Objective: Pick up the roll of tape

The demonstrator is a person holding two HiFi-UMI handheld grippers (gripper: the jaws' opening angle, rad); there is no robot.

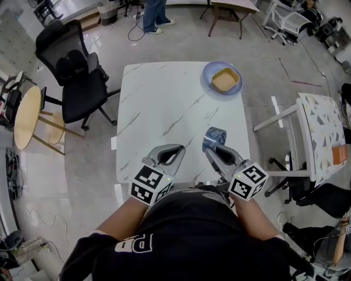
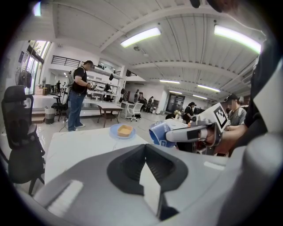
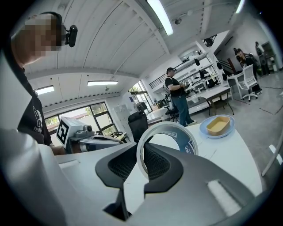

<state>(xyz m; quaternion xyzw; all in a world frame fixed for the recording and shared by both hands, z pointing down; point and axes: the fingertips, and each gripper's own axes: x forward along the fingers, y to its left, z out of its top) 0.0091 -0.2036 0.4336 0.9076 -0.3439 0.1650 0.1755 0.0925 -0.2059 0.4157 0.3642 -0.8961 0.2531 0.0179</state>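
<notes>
The roll of tape point(image 1: 214, 137) is a blue ring with a white core, held over the near right part of the white marble table point(image 1: 164, 93). My right gripper point(image 1: 215, 149) is shut on its wall; in the right gripper view the roll point(image 3: 188, 141) stands upright between the jaws of that gripper point(image 3: 142, 167). The left gripper view shows the roll point(image 2: 160, 134) at the tip of the right gripper point(image 2: 194, 132). My left gripper point(image 1: 180, 148) hovers beside it at the near edge, shut and empty point(image 2: 145, 148).
A blue plate point(image 1: 207, 74) carrying a yellow dish point(image 1: 226, 79) sits at the table's far right corner. A black office chair point(image 1: 77, 71) and a round wooden table point(image 1: 27, 115) stand to the left. Another table point(image 1: 323, 131) is on the right, and a person point(image 1: 153, 13) stands beyond.
</notes>
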